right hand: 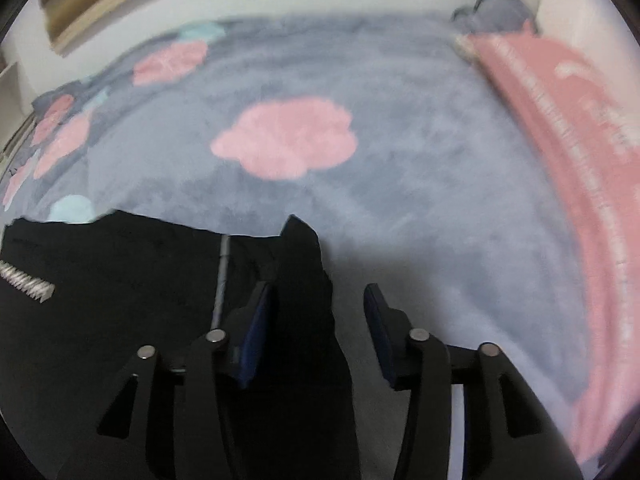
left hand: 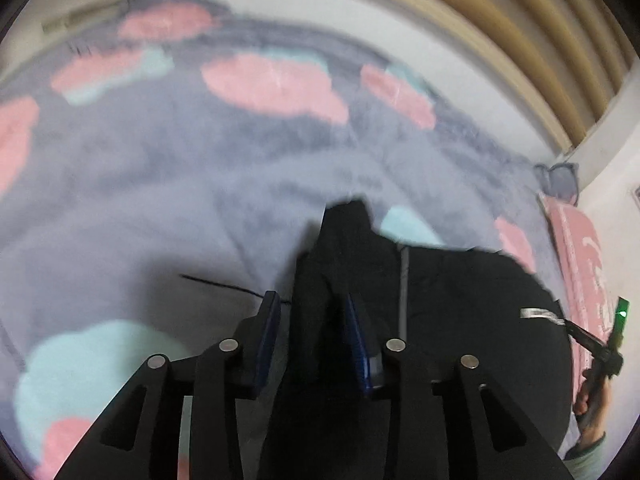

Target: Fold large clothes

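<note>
A: While the left gripper (left hand: 312,304) is pointing down at the bed, its blue-padded jaws are standing part open, a peak of the black fabric garment (left hand: 460,300) sitting between them. It's lying against the right pad (left hand: 356,332); the left pad is showing a gap, so nothing is clamping.

B: Right gripper (right hand: 318,300)?

A: Also standing part open, wider. A raised corner of the same garment is leaning on its left pad (right hand: 258,320); the right pad is hanging clear over bare blanket. Not gripping.

B: Where's the garment lying?

A: Spreading flat on the grey plush blanket with pink and mint cloud patches (right hand: 400,128), between the two grippers. A grey zipper line (right hand: 222,276) is running down it, and a white printed label (right hand: 28,278) is showing nearer the left gripper.

B: Further out?

A: A pink towel-like cloth with white markings (right hand: 560,112) is lying along the blanket's right edge. A grey cushion (right hand: 500,12) is sitting at its far end. Beige curtain folds (left hand: 520,32) are hanging behind the bed. Frames are blurring.
</note>
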A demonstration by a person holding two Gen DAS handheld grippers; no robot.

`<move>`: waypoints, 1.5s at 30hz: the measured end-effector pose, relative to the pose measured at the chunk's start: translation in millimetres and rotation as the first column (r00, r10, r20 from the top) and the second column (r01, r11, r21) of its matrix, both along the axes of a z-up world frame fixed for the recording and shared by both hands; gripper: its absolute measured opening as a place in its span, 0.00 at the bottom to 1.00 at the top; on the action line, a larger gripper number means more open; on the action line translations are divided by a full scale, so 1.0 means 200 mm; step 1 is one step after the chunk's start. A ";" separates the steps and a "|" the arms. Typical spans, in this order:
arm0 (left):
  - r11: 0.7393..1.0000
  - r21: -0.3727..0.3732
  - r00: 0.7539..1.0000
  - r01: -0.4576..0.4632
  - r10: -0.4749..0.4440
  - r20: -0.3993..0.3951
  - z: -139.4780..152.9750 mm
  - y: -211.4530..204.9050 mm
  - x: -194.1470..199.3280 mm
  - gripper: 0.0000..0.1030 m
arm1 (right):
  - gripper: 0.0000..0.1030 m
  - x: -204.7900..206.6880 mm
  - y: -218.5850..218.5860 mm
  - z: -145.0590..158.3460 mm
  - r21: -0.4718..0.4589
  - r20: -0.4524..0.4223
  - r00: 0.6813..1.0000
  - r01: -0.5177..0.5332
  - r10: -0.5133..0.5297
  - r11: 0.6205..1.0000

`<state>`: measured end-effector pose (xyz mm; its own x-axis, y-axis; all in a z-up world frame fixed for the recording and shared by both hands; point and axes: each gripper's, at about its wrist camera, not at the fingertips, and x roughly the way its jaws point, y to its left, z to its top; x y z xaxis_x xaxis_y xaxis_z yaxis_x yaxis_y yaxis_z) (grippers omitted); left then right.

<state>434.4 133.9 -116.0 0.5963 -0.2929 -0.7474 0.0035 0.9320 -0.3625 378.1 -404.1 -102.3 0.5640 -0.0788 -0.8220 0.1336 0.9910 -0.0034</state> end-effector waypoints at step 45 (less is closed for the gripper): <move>0.978 -0.108 0.967 0.176 -0.192 -0.168 -0.17 -0.83 0.14 0.53 | 0.70 0.05 0.49 -0.19 0.236 -0.078 0.984 -0.137 0.159 0.962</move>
<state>462.7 -32.9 -149.5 0.3867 -0.4575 -0.8007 0.0998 0.8839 -0.4568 388.6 -306.9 -140.0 0.4733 0.1966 -0.8587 -0.0046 0.9753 0.2207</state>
